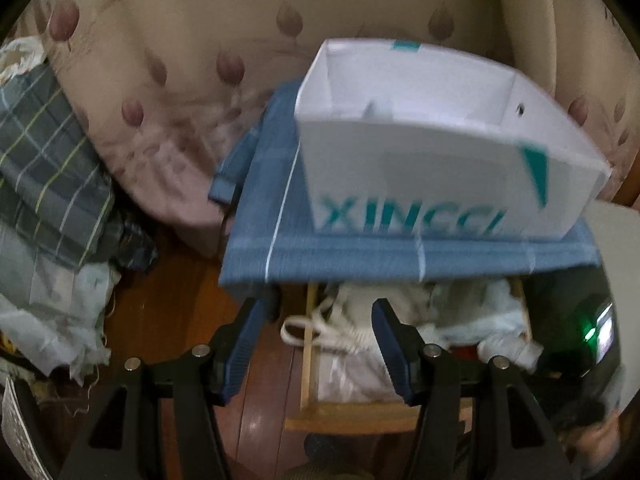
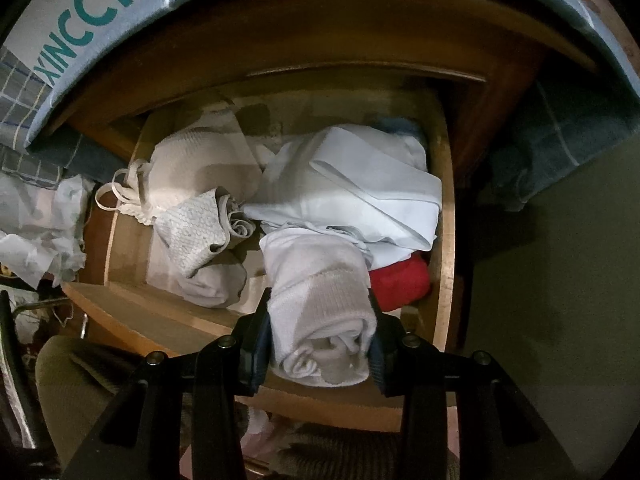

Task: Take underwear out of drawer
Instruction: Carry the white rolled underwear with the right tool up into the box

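My right gripper [image 2: 320, 298] points down into the open wooden drawer [image 2: 446, 200] and is shut on a rolled white underwear garment [image 2: 320, 280] at the drawer's front. Further in lie a folded white garment [image 2: 352, 188], a knitted off-white piece with straps [image 2: 192, 220] and something red [image 2: 400, 284]. My left gripper [image 1: 320, 304] is open with nothing between its fingers. It hangs above the drawer's left rim [image 1: 306, 360], over white clothes with looped straps [image 1: 340, 332].
A white shoe box with teal lettering [image 1: 420, 152] stands on a blue checked cloth [image 1: 272, 232] covering the cabinet top above the drawer. Floral bedding [image 1: 180, 80] lies behind. A plaid cloth [image 1: 48, 168] and crumpled white paper [image 1: 52, 312] lie left on the dark wood floor [image 1: 168, 300].
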